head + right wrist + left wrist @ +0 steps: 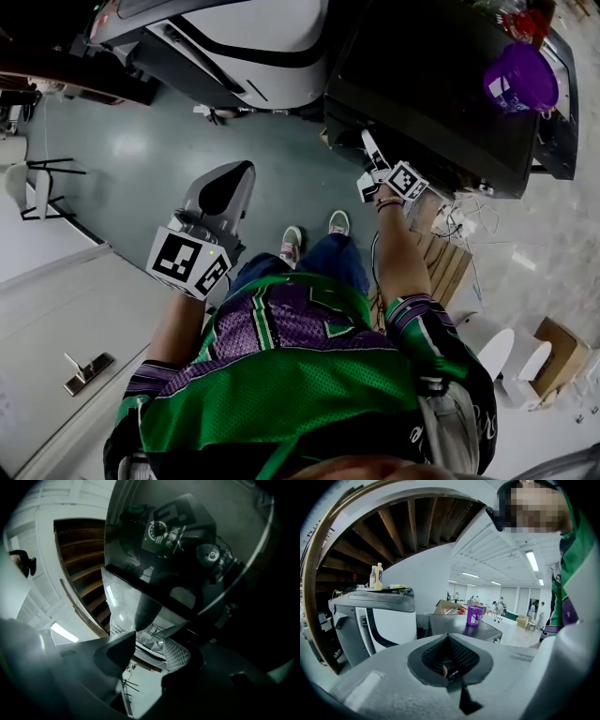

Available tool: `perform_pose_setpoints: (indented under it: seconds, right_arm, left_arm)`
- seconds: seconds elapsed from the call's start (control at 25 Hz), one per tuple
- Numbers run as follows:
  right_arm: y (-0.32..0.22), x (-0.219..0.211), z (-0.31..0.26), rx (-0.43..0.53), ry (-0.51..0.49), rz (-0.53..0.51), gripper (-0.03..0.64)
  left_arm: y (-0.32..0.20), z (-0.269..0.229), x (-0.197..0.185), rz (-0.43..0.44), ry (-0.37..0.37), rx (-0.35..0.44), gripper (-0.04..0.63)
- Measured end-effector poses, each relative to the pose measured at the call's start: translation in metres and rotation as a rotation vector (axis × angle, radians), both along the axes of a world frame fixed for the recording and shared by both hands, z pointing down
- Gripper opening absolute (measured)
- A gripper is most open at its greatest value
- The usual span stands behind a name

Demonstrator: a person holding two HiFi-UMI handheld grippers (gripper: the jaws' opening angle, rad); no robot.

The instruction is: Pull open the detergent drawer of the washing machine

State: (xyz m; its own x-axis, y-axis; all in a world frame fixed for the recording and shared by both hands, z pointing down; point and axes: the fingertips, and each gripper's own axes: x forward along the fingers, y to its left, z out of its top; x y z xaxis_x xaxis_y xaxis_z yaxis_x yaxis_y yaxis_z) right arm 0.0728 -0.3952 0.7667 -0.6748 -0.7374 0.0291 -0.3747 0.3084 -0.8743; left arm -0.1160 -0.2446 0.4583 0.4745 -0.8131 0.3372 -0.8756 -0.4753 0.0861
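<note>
Black glossy washing machine (422, 84) panel just ahead of right gripper (149, 648), jaws parted, empty. Detergent drawer likely light, stiff, slick: hook its lip. Idle left gripper (449, 639) closed, empty.

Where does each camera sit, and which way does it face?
Head view: on the head, facing steeply down; jersey, shoes, left gripper, right gripper show.
Left gripper view: on that gripper, facing across the room; shut jaws, jersey show.
Right gripper view: on that gripper, close against the washing machine; open jaws show.
Shared: purple tub, in head and left gripper views.
</note>
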Motion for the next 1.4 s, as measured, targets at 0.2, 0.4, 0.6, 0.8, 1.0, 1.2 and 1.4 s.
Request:
perform_pose_setpoints:
  seconds: [0.2,0.4,0.6,0.8,1.0,1.2,1.4]
  right_arm:
    - [0.009,-0.001,0.001,0.01,0.009,-0.017,0.164]
    - [0.025,-0.005,0.002,0.001,0.015,-0.014,0.163]
    - [0.037,-0.008,0.003,-0.009,0.021,-0.014,0.163]
    - [0.054,-0.014,0.004,-0.019,0.037,-0.016,0.163]
    - [0.073,-0.019,0.009,-0.026,0.042,0.008,0.163]
    - [0.094,-0.025,0.004,-0.018,0.044,0.049,0.163]
    - [0.12,-0.029,0.007,-0.015,0.05,0.077,0.163]
  left_arm:
    - [0.006,0.0,-0.007,-0.003,-0.007,0.001,0.015]
    - [0.012,0.0,-0.014,-0.008,0.002,0.001,0.015]
    - [0.016,-0.001,-0.018,-0.003,0.008,0.005,0.015]
    - [0.022,0.001,-0.021,0.016,0.02,0.0,0.015]
    - [0.03,0.004,-0.03,0.058,0.029,-0.001,0.015]
    - [0.043,0.005,-0.041,0.1,0.033,0.0,0.015]
    - [0.062,0.007,-0.055,0.138,0.031,0.007,0.015]
